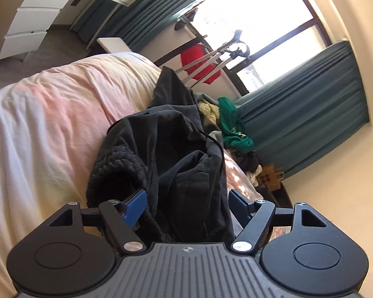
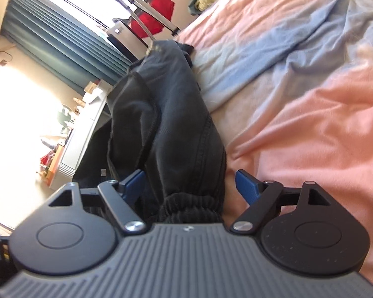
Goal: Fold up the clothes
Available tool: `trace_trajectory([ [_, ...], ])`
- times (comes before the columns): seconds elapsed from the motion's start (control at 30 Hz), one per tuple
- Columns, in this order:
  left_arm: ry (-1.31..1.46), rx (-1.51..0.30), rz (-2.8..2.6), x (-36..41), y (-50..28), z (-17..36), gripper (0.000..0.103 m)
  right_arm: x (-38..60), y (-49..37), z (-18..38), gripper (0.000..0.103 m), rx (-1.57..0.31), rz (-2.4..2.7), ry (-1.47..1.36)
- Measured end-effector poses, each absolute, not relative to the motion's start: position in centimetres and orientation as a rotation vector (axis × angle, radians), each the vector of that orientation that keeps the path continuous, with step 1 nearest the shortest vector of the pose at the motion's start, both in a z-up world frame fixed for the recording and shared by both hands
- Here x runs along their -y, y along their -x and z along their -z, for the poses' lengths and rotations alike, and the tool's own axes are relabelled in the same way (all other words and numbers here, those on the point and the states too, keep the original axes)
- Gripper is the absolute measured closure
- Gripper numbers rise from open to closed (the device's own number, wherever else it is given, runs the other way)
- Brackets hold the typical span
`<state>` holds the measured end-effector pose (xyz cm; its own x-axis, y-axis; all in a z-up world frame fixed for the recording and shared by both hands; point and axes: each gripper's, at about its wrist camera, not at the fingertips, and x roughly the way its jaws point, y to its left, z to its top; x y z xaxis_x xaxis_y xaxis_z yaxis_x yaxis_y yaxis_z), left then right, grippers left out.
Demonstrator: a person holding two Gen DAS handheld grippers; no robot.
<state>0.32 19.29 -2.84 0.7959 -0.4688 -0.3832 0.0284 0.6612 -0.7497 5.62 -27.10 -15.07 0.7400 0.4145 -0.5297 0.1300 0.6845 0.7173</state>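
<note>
1. Barely begun, by the look of it: dark trousers (image 2: 171, 114) lying lengthwise along the bed's edge, bunched and creased, no neat fold visible yet.
2. Left hand-held gripper (image 1: 187, 204) spread wide, blue pads either side of the rumpled waist end (image 1: 176, 149), cloth between the jaws but not pinched.
3. Right hand-held gripper (image 2: 190, 185) likewise spread wide, straddling the elastic cuff (image 2: 191, 209) of one leg, pads clear of the fabric on both sides.
4. Left to do, probably: gripping both ends, pulling the trousers flat, laying leg on leg, folding in halves.
5. More waiting after that: a heap of unsorted clothes (image 1: 232, 124), green and cream pieces among them, at the far end of the bed.
6. Underneath, a soft bed (image 1: 49, 114) with a wrinkled duvet in pink, cream and pale blue; likely to shift and ruck under any dragging.
7. Around it: teal curtains (image 1: 310, 104) beside a bright window, a red garment (image 1: 199, 62) on a metal stand, white drawers (image 1: 24, 24), a grey floor.
</note>
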Motion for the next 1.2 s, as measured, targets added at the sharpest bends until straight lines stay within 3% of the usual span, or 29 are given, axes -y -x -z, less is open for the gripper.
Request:
trace_trajectory([
  [0.17,0.754,-0.726,0.258,-17.9,-1.9,4.5,0.024,26.4,-6.9,16.7,0.020,-0.812,-0.159,-0.829],
  [0.3,0.880,-0.778,0.261,-18.8,-4.5,7.4,0.024,25.9,-7.2,17.0,0.020,-0.812,-0.168,-0.837],
  [0.4,0.939,-0.794,0.227,-18.7,-7.3,8.7,0.030,25.6,-7.4,17.0,0.020,-0.807,-0.175,-0.833],
  [0.43,0.938,-0.801,0.213,-18.5,-8.1,9.0,0.034,25.6,-7.4,17.0,0.020,-0.802,-0.179,-0.828],
  [0.5,0.897,-0.783,0.186,-18.0,-8.8,9.1,0.053,25.5,-7.5,17.0,0.020,-0.798,-0.182,-0.818],
  [0.53,0.873,-0.765,0.174,-17.9,-9.0,9.0,0.081,25.4,-7.5,17.0,0.020,-0.797,-0.184,-0.813],
  [0.57,0.886,-0.728,0.184,-18.2,-8.7,8.6,0.092,25.4,-7.5,17.0,0.020,-0.795,-0.185,-0.807],
  [0.73,0.927,-0.495,0.194,-20.4,-6.3,6.0,0.094,24.8,-7.4,16.8,0.020,-0.784,-0.218,-0.769],
  [0.83,0.985,-0.486,0.119,-22.2,-6.0,6.2,0.094,24.4,-7.5,16.8,0.020,-0.775,-0.266,-0.771],
  [1.0,0.845,-0.711,-0.177,-22.1,-8.0,9.3,0.093,23.0,-7.7,16.7,0.021,-0.810,-0.298,-0.702],
  [1.1,0.764,-0.731,-0.216,-21.6,-8.4,9.4,0.088,22.7,-7.9,16.8,0.021,-0.812,-0.297,-0.678],
  [1.2,0.680,-0.713,-0.198,-20.2,-7.9,8.1,0.073,22.8,-7.9,16.5,0.021,-0.793,-0.292,-0.673],
])
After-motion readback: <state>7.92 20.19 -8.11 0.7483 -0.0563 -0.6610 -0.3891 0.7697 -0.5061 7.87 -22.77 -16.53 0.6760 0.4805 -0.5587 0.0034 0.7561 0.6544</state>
